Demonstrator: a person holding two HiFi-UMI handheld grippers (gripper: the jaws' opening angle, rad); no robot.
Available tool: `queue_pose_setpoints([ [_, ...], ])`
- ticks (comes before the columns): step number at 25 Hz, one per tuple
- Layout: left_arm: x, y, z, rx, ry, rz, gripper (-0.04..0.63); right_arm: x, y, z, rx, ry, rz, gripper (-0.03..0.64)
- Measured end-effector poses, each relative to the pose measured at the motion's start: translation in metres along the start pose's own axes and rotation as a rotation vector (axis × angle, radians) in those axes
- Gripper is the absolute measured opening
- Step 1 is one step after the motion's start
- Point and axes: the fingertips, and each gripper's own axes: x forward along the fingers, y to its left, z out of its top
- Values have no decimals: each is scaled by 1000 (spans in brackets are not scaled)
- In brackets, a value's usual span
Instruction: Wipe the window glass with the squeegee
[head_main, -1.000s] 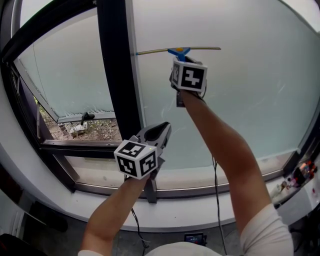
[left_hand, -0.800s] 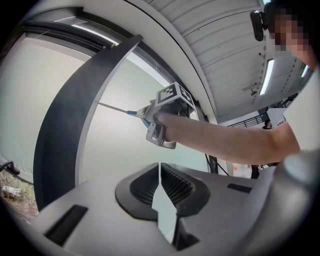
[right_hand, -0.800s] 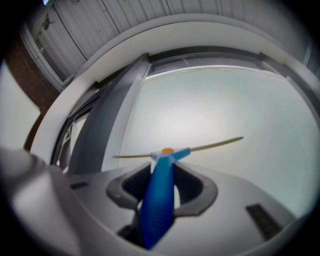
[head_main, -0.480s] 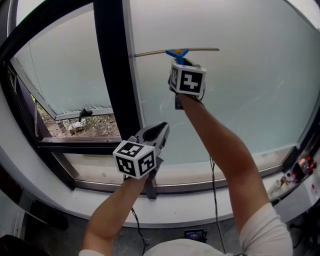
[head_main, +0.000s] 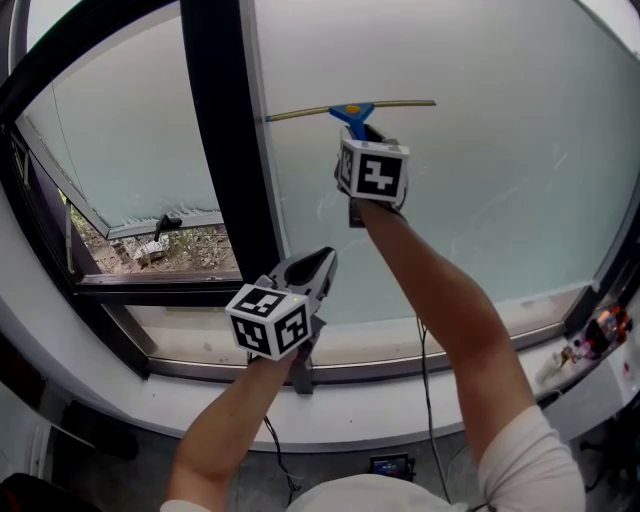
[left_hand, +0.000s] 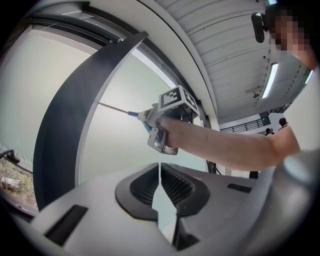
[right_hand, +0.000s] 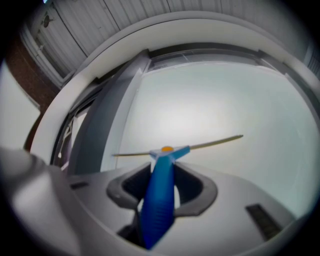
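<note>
Holding the squeegee (right_hand: 159, 200) in my right claw (head_main: 362, 128), jaws clamped on the blue handle, which runs up between them to the crossbar. The blade lies roughly level against the window glass (head_main: 500, 170), upper middle of the head view. Its left tip is just beside the dark upright post (head_main: 222, 150). Whether the rubber edge presses the pane along its full length I cannot tell.

Left claw (head_main: 322, 262): jaws together, nothing between them. It hangs lower centre-left of the head view, in front of the sill (head_main: 420, 365), apart from glass and squeegee alike. It has no part in the work at present.

Progress, my reading: a stroke is in hand, high on the pane. The blade spans only the left strip of the big pane; the broad area to the right is out of its reach now. Below the blade, faint marks (head_main: 322, 208) show around mid-height, so the stretch down to the sill looks undone. The glass is pale and frosted all over, so wiped and unwiped parts are hard to tell apart. I judge most of the pane is left.
</note>
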Motion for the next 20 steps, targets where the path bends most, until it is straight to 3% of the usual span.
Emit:
queue_pose_setpoints([
  [20, 0, 10, -26, -51, 23, 7, 35, -4, -4, -57, 6, 69, -6, 150],
])
